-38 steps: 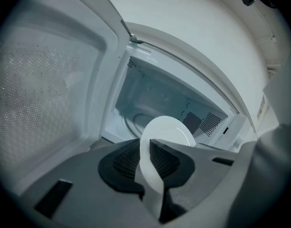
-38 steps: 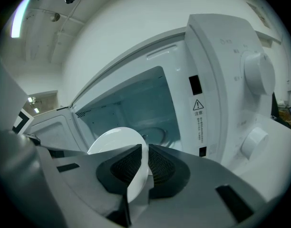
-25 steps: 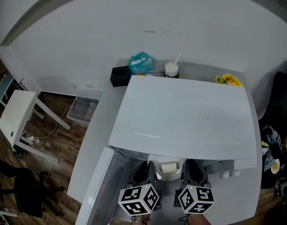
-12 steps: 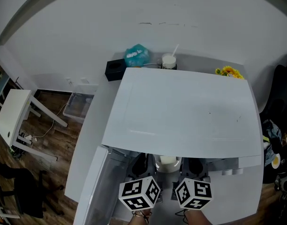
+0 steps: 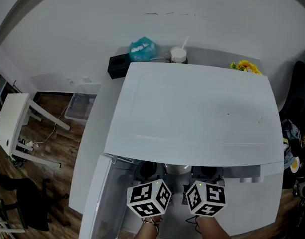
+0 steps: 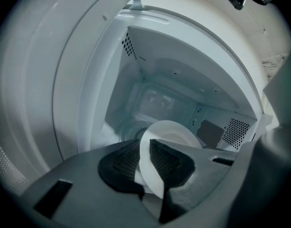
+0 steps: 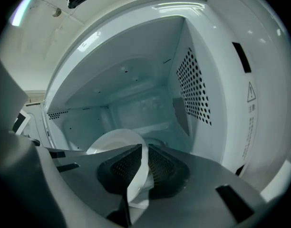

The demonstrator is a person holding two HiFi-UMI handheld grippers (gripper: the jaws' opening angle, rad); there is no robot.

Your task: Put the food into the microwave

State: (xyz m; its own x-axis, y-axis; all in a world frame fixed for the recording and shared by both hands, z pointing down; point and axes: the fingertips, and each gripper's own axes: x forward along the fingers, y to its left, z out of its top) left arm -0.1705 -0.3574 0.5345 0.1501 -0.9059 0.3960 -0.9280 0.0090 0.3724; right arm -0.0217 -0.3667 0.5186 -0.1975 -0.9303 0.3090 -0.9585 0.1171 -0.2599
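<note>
— Two grippers, one item between them: how is it held?
— White plate (image 6: 169,129), gripped at its near rim on both sides. Left gripper (image 6: 144,163): jaws nearly closed, pinching the rim on edge between the ribbed pads. Right gripper (image 7: 144,167): the same, clamped on the rim of the plate. What lies on the plate cannot be made out.
— Location of the plate?
— Inside the mouth of the microwave (image 5: 197,108), far edge reaching into the cavity, low over its floor. Door (image 5: 100,198) swung open on the left; perforated side wall (image 7: 193,89) on the right.
— Other contents of the cavity?
— None visible besides the plate and the jaw tips.
— Surface and surroundings?
— Pale counter (image 5: 100,133) carrying the microwave. Behind it, against the white wall: one black box (image 5: 118,66), one teal bag (image 5: 141,49), one cup with a straw (image 5: 178,55), one bunch of yellow flowers (image 5: 246,66). At left, wooden floor (image 5: 43,183), one white table (image 5: 13,121), one clear plastic bin (image 5: 78,107)
</note>
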